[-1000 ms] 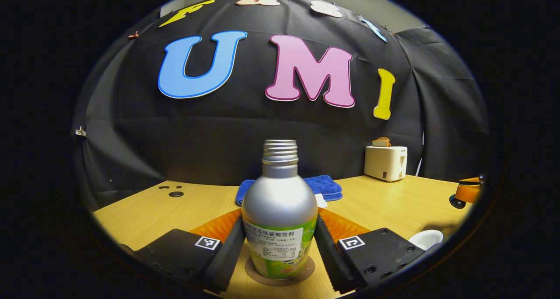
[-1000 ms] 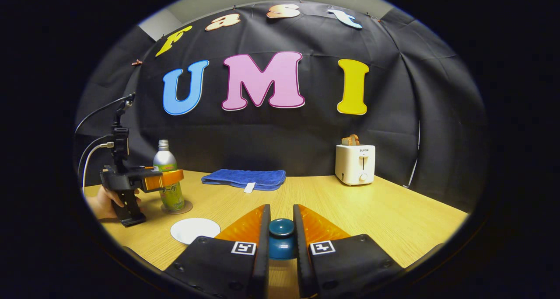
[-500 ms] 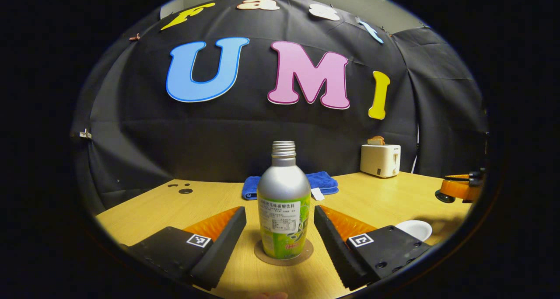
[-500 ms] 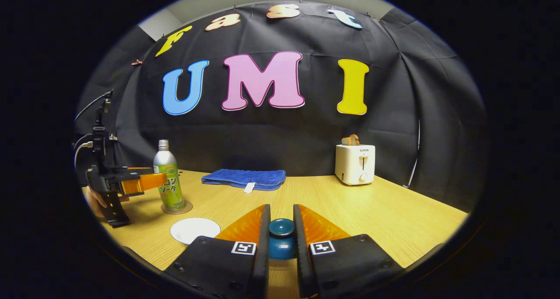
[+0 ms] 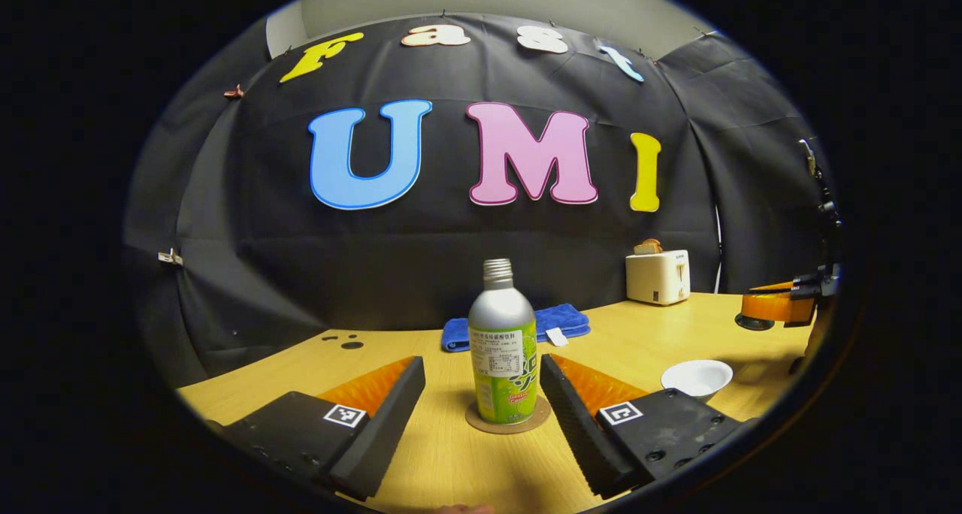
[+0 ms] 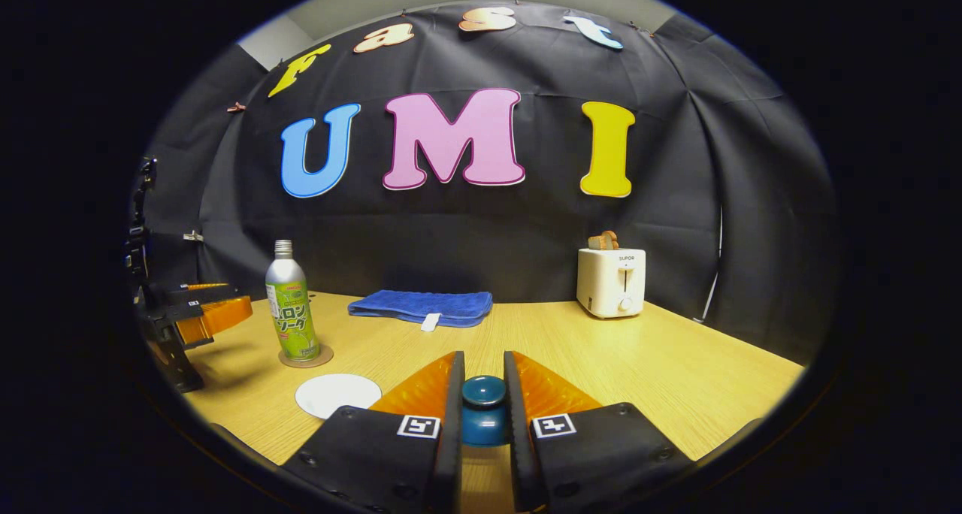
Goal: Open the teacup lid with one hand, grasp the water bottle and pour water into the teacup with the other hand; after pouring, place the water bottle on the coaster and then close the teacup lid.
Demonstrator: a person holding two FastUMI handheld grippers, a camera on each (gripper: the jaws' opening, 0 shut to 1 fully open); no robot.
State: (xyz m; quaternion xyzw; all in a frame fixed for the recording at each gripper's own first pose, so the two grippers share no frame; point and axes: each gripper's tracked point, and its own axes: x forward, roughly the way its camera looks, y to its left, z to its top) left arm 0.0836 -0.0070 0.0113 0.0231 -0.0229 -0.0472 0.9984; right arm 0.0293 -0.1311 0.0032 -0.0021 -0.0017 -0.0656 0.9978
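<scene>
The water bottle point(image 5: 502, 344) stands upright on the round brown coaster point(image 5: 507, 420), its cap off and the threaded neck bare. The left gripper point(image 5: 481, 394) sits just short of it with its jaws wide apart, one black ribbed finger on either side and a clear strip of wood between each finger and the bottle. The bottle is smooth silver metal above, wrapped in a glossy green label below.

To the right, the white teacup point(image 5: 697, 377) stands open on the table point(image 5: 661, 334), a shallow round bowl with a thin rim. In the right gripper view the right gripper point(image 6: 482, 401) has its jaws clamped on the dark blue, rounded knob of the teacup lid point(image 6: 483, 411).

The table is pale wood grain with wide bare room on the right, its far edge meeting the black cloth wall. Near that edge lie a folded blue towel point(image 6: 421, 306), soft and nubbly, and a boxy cream toaster point(image 6: 611, 282).
</scene>
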